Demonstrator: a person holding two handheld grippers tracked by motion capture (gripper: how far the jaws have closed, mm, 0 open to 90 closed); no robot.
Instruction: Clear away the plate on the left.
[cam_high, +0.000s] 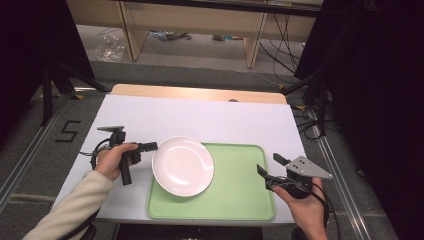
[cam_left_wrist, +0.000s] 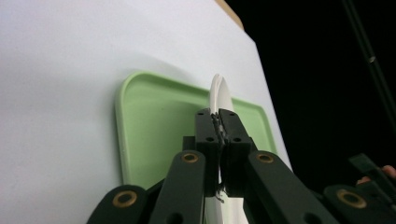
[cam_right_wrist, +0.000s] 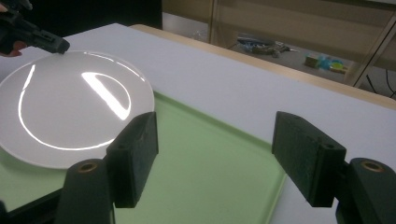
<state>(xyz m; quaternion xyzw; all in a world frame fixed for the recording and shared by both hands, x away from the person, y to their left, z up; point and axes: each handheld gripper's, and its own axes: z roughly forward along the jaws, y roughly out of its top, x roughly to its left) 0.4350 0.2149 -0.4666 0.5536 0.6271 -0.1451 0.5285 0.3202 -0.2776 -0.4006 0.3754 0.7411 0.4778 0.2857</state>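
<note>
White porcelain, by its gloss: the plate (cam_high: 183, 165) is pinched at its left rim by the left gripper (cam_high: 150, 146), whose fingers (cam_left_wrist: 208, 126) stand closed on the edge, as the left gripper view confirms. The plate sits over the left part of the green tray (cam_high: 240, 185), its left edge overhanging the tray's rim above the counter (cam_high: 200, 117). Whether it rests flat or is held slightly raised cannot be told with certainty; the left gripper view shows the plate edge-on and apparently clear of the tray floor.

The right gripper (cam_high: 272, 169) is positioned at the tray's right edge, near the person's side, with its fingers (cam_right_wrist: 135, 156) spread wide and holding nothing. It is well apart from the plate.

Assessment: the grasp on the plate is secured. Placement, either into the tray or out of it, appears incomplete, since the plate straddles the rim. Remaining work is likely to be settling the plate and releasing it. Farther off, the counter's white surface carries nothing else.
</note>
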